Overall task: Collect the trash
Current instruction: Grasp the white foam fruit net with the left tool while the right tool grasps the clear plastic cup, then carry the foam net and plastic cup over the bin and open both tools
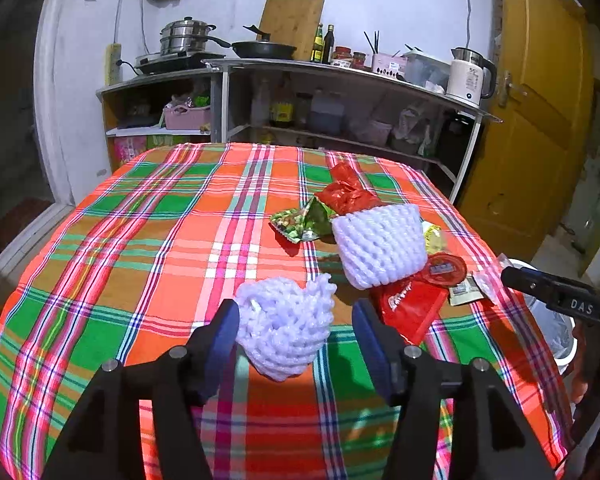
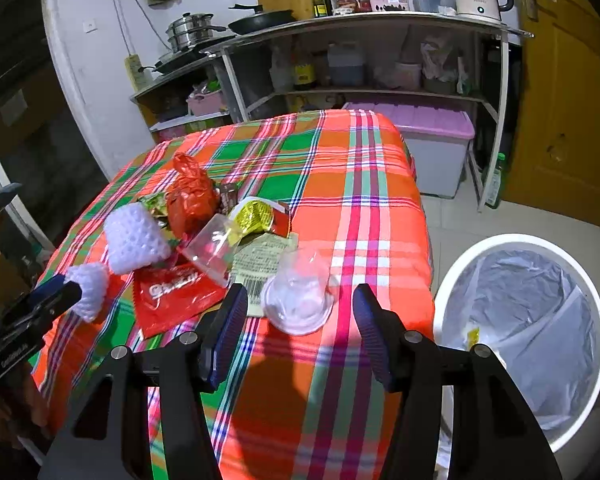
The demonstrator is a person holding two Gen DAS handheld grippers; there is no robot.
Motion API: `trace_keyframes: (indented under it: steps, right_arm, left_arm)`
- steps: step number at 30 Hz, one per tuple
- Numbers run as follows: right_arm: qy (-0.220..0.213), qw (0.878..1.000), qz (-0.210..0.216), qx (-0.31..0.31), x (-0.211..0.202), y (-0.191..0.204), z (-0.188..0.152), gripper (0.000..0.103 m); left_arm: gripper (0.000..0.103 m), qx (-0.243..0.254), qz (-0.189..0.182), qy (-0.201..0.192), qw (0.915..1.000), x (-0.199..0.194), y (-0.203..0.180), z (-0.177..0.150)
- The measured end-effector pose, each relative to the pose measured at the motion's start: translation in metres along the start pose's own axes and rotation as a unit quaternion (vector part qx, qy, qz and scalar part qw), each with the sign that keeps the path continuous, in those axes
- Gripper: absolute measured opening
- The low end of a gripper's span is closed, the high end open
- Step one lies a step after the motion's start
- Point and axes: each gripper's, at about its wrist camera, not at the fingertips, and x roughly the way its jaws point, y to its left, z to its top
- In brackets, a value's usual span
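With both grippers gaping and empty, I straddle the near foam net (image 1: 286, 330) left, cup (image 2: 298, 298) right; next, squeeze.

left gripper (image 1: 296, 330): black angular arms, dark blue ribbed pads, silver round screws
right gripper (image 2: 300, 318): same build, white lettering on side
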Motion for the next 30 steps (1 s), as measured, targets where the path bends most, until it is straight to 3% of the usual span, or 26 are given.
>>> trace_keyframes:
  steps: [13,14,15,16,17,24,30]
  right_arm:
    - [0.03,0.999,-0.009,0.033,0.032,-0.011,0.011,0.056]
    - [0.032,0.999,-0.007,0.035,0.033,-0.011,0.011,0.055]
    - [0.031,0.999,-0.006,0.034,0.034,-0.012,0.012,0.048]
    - [0.03,0.999,-0.006,0.032,0.035,-0.011,0.012,0.036]
    - [0.03,0.999,-0.005,0.031,0.035,-0.01,0.011,0.032]
    - [0.022,0.999,-0.004,0.022,0.028,-0.006,0.009,0.032]
    - [0.012,1.0,-0.004,0.019,0.012,-0.006,0.004,0.032]
  left_arm:
    - [0.062,-0.029,0.013,0.034,0.9989,0.027,0.02,0.008]
    - [0.059,-0.03,0.016,0.039,0.9987,0.03,0.02,0.008]
    - [0.052,-0.031,0.017,0.041,0.9985,0.032,0.02,0.008]
    - [0.05,-0.032,0.022,0.046,0.9982,0.034,0.02,0.008]
    - [0.049,-0.033,0.025,0.047,0.998,0.035,0.021,0.008]
    - [0.037,-0.015,0.045,0.036,0.9982,0.031,0.013,0.009]
    - [0.034,-0.008,0.042,0.03,0.9986,0.021,0.007,0.008]
